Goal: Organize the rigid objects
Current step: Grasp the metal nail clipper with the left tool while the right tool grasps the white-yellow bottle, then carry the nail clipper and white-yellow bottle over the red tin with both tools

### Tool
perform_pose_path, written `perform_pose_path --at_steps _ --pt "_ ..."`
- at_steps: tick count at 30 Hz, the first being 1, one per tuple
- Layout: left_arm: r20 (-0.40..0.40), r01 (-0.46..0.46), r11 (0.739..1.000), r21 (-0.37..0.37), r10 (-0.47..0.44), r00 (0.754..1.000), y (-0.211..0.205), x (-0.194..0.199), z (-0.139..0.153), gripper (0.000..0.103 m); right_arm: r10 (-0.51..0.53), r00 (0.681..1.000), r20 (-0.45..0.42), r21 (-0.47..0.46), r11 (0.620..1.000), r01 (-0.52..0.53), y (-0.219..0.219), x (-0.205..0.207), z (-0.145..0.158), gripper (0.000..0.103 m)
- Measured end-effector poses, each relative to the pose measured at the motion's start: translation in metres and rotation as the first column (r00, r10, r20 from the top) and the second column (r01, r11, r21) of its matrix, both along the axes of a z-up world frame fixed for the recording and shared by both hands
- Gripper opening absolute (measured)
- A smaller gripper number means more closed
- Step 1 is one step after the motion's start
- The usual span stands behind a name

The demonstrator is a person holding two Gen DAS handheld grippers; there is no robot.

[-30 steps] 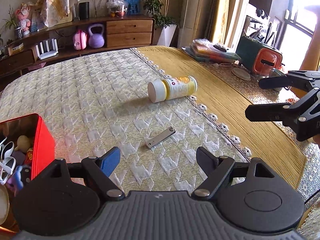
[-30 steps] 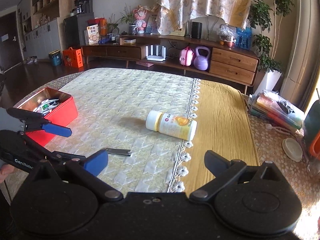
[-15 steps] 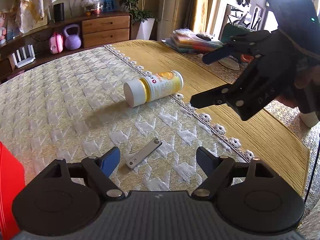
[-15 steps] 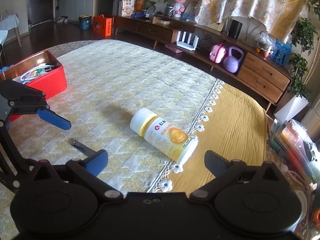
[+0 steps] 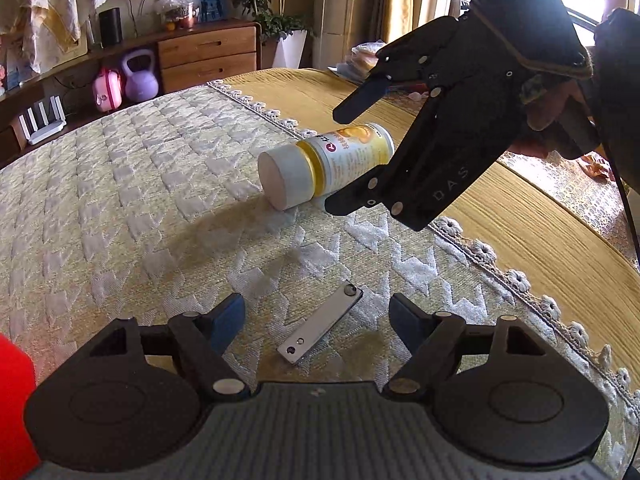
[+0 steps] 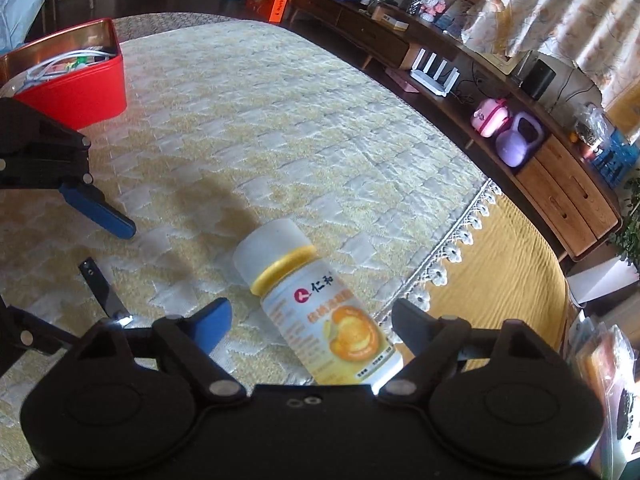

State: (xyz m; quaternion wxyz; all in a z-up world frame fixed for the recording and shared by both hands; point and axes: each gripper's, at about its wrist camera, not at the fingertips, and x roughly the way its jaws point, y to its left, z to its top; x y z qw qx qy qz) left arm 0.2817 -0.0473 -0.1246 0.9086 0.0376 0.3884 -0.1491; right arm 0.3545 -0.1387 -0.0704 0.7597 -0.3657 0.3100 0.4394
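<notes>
Right gripper wide, straddling the lying supplement bottle — left gripper wide too, w/ metal clip between its fingers.

The bottle is white with a yellow neck band, a red logo and an orange picture. The flat metal piece is silver. The cloth is cream with a raised zigzag weave, edged in white lace flowers against mustard yellow. The box is red.
</notes>
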Motion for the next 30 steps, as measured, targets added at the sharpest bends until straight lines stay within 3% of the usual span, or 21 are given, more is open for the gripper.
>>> perform_pose_path --at_steps 6,9,13,19,22,27,30 --pt "0.039 0.067 0.997 0.033 -0.069 0.997 -0.006 -0.001 0.000 0.045 0.013 1.000 0.007 -0.015 1.000 -0.013 0.005 -0.001 -0.007 0.079" --pt "0.052 0.096 0.994 0.049 -0.098 0.994 -0.012 -0.005 0.000 0.032 -0.004 1.000 0.015 -0.007 1.000 0.004 0.004 -0.002 -0.004 0.063" --pt "0.058 0.088 0.994 0.064 -0.092 0.994 -0.018 -0.009 0.000 0.026 0.017 1.000 0.005 -0.016 1.000 -0.017 0.002 -0.012 -0.001 0.056" --pt "0.069 0.055 0.995 0.081 -0.060 0.996 -0.023 -0.018 0.000 0.012 0.006 0.998 0.061 -0.044 0.999 -0.003 0.008 -0.034 -0.005 0.049" --pt "0.067 0.017 0.996 0.085 -0.022 0.997 -0.024 -0.022 0.001 0.011 -0.052 0.995 0.083 -0.028 0.998 0.054 0.009 -0.045 -0.006 0.048" --pt "0.029 -0.086 0.996 0.016 0.085 0.996 -0.011 -0.029 0.004 0.011 -0.189 0.976 0.107 0.013 0.982 0.189 0.004 -0.069 -0.009 0.047" --pt "0.004 -0.138 0.990 -0.017 0.138 0.990 -0.002 -0.038 0.006 0.011 -0.267 0.961 0.077 0.050 0.963 0.264 -0.002 -0.083 -0.007 0.046"
